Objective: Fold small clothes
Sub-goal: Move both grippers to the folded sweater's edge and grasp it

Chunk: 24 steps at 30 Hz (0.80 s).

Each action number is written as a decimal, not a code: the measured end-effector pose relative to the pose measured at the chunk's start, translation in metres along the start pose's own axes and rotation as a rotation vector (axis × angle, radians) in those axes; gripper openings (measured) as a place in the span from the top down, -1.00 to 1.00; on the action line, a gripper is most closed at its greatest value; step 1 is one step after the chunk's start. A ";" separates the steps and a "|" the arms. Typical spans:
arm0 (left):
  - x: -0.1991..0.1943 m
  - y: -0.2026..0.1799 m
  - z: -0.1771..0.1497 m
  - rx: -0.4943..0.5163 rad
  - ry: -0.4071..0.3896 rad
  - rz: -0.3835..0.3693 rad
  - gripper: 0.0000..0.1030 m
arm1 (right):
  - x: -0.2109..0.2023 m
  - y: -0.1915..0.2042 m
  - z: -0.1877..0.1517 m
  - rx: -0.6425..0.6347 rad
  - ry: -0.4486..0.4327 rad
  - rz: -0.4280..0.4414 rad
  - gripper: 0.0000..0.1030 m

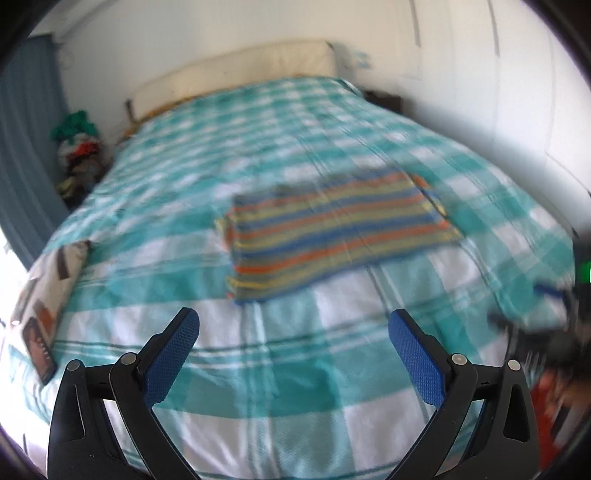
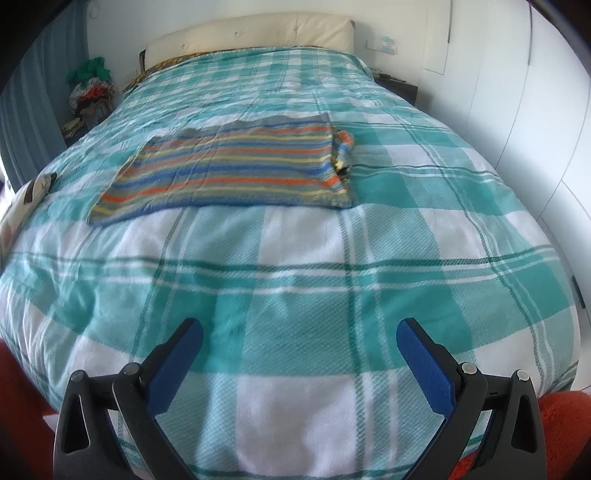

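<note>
A striped garment (image 1: 332, 232) in blue, orange, yellow and grey lies folded flat on the teal and white checked bed cover (image 1: 295, 369). It also shows in the right wrist view (image 2: 236, 170), with a bunched sleeve at its right edge. My left gripper (image 1: 293, 332) is open and empty, held above the cover short of the garment. My right gripper (image 2: 299, 341) is open and empty, farther back near the foot of the bed. The left wrist view is motion-blurred.
A cream headboard (image 2: 251, 33) stands at the far end. A pile of clothes (image 2: 90, 92) sits left of the bed by a blue curtain (image 1: 22, 147). A patterned pillow (image 1: 44, 306) lies at the bed's left edge. White wardrobe doors (image 2: 535, 110) are on the right.
</note>
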<state>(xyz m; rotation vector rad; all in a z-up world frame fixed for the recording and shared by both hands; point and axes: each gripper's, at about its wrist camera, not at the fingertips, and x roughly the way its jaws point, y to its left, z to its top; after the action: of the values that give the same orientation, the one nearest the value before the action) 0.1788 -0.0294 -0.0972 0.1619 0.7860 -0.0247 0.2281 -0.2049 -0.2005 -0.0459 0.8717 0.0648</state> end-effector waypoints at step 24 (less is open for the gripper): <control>0.187 -0.204 0.105 0.264 0.110 -0.321 -0.51 | 0.182 -0.133 0.258 0.129 0.271 0.413 -0.47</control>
<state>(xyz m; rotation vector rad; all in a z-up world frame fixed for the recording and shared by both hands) 0.3681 -0.2402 -0.1842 0.2881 0.9106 -0.4274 0.5520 -0.3131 -0.1726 0.2517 1.1439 0.3955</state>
